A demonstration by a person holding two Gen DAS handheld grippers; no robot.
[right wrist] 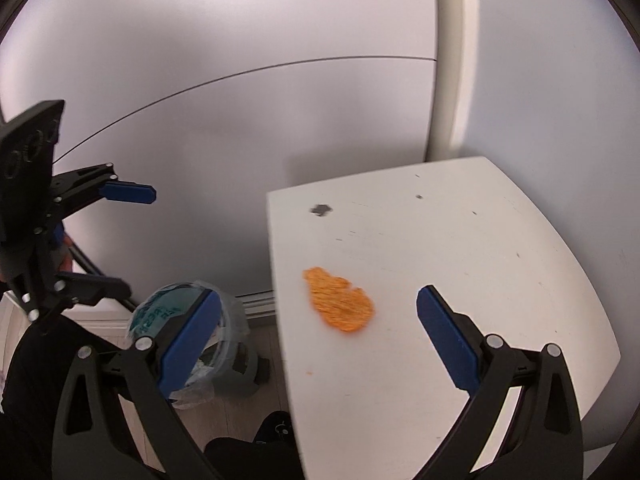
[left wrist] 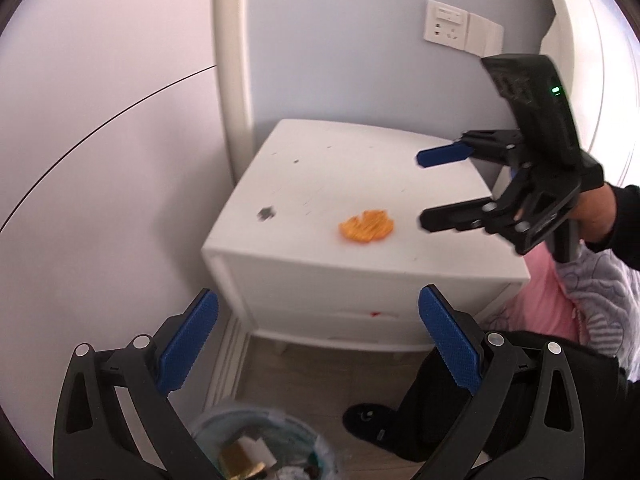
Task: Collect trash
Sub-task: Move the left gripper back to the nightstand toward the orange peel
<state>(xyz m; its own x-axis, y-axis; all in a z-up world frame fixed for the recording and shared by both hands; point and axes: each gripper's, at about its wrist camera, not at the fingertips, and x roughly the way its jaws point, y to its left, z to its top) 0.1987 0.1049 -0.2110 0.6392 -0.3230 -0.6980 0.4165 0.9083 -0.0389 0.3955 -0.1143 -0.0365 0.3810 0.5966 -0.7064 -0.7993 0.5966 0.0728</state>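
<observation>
Both wrist views downward, sharing nightstand [left wrist: 320, 184]

We count one orange peel [right wrist: 339, 300] near the front edge of one white nightstand [right wrist: 500, 260], one dark scrap [right wrist: 321, 210] toward its left edge, one lined trash bin [right wrist: 224, 344] on the floor, one slipper [left wrist: 366, 420], and two grippers, left [left wrist: 316, 344] and right [right wrist: 318, 340].

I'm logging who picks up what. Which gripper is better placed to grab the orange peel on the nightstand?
The right gripper. It hangs open just over the nightstand, with the orange peel between its fingers' line. The left gripper is open too, but sits off the nightstand's front, above the trash bin.
</observation>
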